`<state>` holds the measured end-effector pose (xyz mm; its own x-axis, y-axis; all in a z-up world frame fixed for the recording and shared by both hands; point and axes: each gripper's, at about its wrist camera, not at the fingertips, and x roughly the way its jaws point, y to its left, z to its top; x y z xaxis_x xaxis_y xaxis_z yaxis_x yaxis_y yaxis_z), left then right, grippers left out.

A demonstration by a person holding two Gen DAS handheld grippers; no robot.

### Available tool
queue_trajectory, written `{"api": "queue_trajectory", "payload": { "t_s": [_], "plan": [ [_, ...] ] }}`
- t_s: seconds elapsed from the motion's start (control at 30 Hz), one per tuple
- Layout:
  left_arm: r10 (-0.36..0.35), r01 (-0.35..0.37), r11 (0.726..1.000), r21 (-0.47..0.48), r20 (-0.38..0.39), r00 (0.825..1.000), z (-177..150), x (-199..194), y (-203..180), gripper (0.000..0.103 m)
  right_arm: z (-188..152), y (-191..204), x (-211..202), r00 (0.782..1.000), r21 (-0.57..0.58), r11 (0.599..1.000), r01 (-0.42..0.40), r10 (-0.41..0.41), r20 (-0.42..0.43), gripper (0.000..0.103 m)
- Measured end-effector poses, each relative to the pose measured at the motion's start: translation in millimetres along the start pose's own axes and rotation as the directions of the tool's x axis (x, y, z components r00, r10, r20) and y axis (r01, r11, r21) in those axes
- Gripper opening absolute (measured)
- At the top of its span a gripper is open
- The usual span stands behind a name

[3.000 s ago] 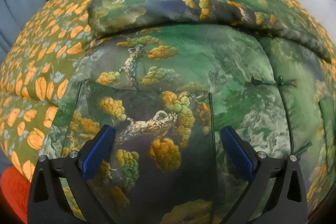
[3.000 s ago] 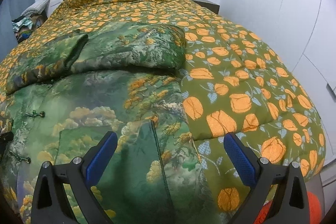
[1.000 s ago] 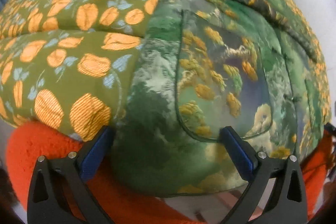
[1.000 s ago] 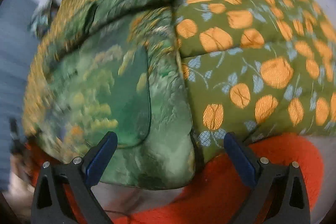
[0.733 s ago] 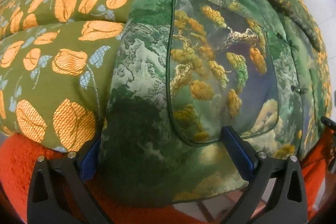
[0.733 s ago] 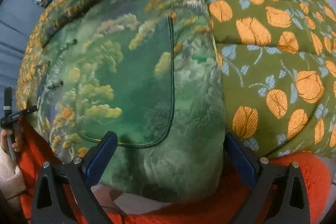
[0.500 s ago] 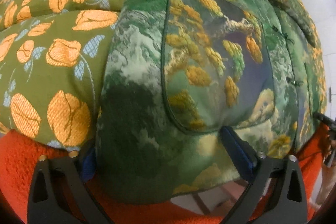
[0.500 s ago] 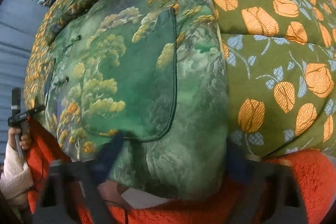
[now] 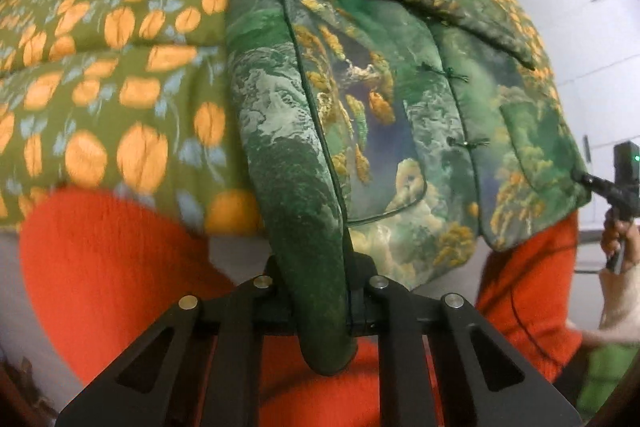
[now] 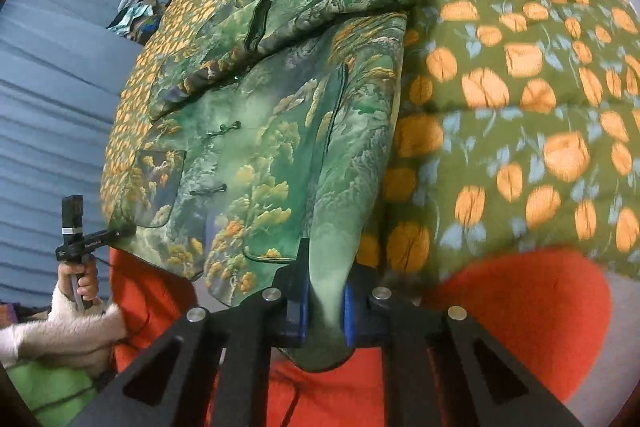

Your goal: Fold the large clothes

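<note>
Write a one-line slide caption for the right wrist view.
Right gripper shut on hem of green landscape-print padded jacket lying on orange-flowered quilt.

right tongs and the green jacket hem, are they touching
Touching. The right wrist view shows the right tongs shut on the green jacket, its hem corner pinched between the blue pads.

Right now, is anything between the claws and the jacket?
No. Both claws already pinch the jacket hem: the left claw at one bottom corner, the right claw at the other. Nothing visible sits between.
</note>
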<state>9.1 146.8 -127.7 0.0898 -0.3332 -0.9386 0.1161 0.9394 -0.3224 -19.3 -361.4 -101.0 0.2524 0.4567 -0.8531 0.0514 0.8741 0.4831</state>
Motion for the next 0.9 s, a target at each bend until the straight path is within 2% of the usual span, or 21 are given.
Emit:
{"api": "queue_trajectory", "payload": {
  "t_s": [0.13,0.2,0.27,0.37,0.47,0.5,0.57,0.6,0.63,0.67,0.7,0.73,0.77,0.83,0.87,0.9],
  "plan": [
    [-0.086,0.086,0.996,-0.04,0.002,0.996,-20,-24,5,0.013,-19,-6,-16,0.994,0.08,0.991,-0.105,0.105,-0.006,0.013],
    [-0.13,0.132,0.99,-0.047,0.056,0.99,-9,-48,6,0.013,-17,-12,-32,0.984,0.121,0.977,-0.176,0.173,0.029,0.012],
    [-0.159,0.165,0.986,-0.039,0.115,0.98,17,-70,10,0.013,-2,-15,-50,0.964,0.15,0.954,-0.258,0.245,0.1,0.012],
    [-0.191,0.194,0.981,0.011,0.226,0.955,74,-102,8,0.013,44,-15,-66,0.925,0.149,0.924,-0.351,0.317,0.211,0.012],
    [-0.14,0.138,0.99,0.029,0.348,0.927,163,-122,-11,0.013,113,-18,-71,0.889,0.126,0.909,-0.398,0.348,0.297,0.012],
    [-0.108,0.111,0.994,0.016,0.396,0.912,202,-123,-16,0.013,134,-24,-72,0.882,0.13,0.907,-0.399,0.341,0.326,0.012],
    [-0.066,0.089,0.996,-0.029,0.453,0.889,248,-113,-15,0.021,190,-30,-57,0.867,0.149,0.906,-0.395,0.315,0.386,0.015],
    [-0.01,0.039,0.998,-0.053,0.458,0.889,281,-98,-19,0.042,205,-31,-50,0.865,0.149,0.909,-0.39,0.307,0.396,0.019],
    [0.028,0.005,0.997,-0.073,0.433,0.901,298,-80,-24,0.067,225,-35,-40,0.869,0.175,0.912,-0.37,0.274,0.411,0.026],
    [0.062,-0.023,0.994,-0.103,0.395,0.917,316,-64,-24,0.074,242,-42,-26,0.875,0.22,0.91,-0.351,0.235,0.424,0.061],
    [0.099,-0.053,0.989,-0.137,0.354,0.93,326,-49,-22,0.075,251,-48,-18,0.876,0.253,0.907,-0.336,0.202,0.438,0.103],
    [0.127,-0.075,0.983,-0.17,0.322,0.938,332,-39,-18,0.075,255,-51,-11,0.877,0.292,0.905,-0.308,0.152,0.456,0.1],
    [0.139,-0.082,0.979,-0.188,0.313,0.94,332,-33,-16,0.075,256,-53,-4,0.874,0.319,0.902,-0.291,0.115,0.473,0.103],
    [0.139,-0.078,0.98,-0.184,0.348,0.927,317,-32,-13,0.083,251,-49,2,0.868,0.308,0.911,-0.274,0.097,0.487,0.103],
    [0.144,-0.082,0.98,-0.179,0.368,0.919,311,-36,-13,0.085,250,-44,4,0.871,0.291,0.925,-0.244,0.077,0.485,0.103],
    [0.153,-0.09,0.981,-0.171,0.4,0.904,303,-40,-15,0.089,248,-31,7,0.877,0.246,0.953,-0.177,0.04,0.478,0.103]
  ]
}}
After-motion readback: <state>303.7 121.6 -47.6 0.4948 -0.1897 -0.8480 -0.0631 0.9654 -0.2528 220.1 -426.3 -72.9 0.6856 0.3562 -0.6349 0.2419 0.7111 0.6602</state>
